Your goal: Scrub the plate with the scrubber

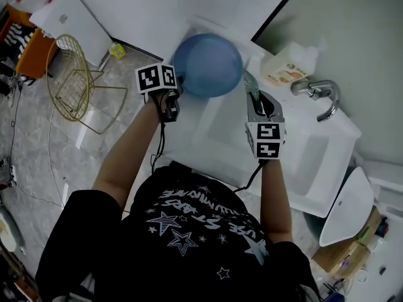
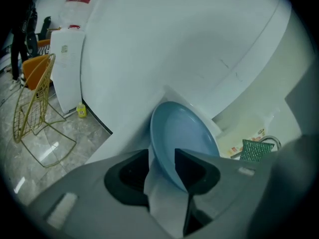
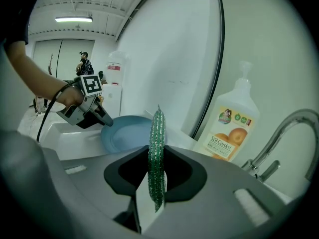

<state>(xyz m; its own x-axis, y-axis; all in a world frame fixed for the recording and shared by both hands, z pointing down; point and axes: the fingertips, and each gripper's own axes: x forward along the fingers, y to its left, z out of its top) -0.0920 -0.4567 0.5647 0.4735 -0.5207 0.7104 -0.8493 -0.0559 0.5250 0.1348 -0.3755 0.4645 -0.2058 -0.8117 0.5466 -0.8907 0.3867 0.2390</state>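
Sink basin [image 1: 220,134]: open room below both tools.
Central gap: narrow, closed on the left by the plate [image 1: 208,65] in the left tool [image 1: 179,87] and on the right by the scrubber [image 1: 251,84] in the right tool [image 1: 254,102].
Right flank: soap bottle [image 1: 289,65] and faucet [image 1: 321,93] stand near.
Rear: wall [image 1: 189,5] behind the plate.

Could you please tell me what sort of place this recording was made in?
Probably a dishwashing station set up in a large indoor room rather than a home kitchen: a white sink with a faucet, a pump bottle of soap beside it, and a gold wire chair on the tiled floor.
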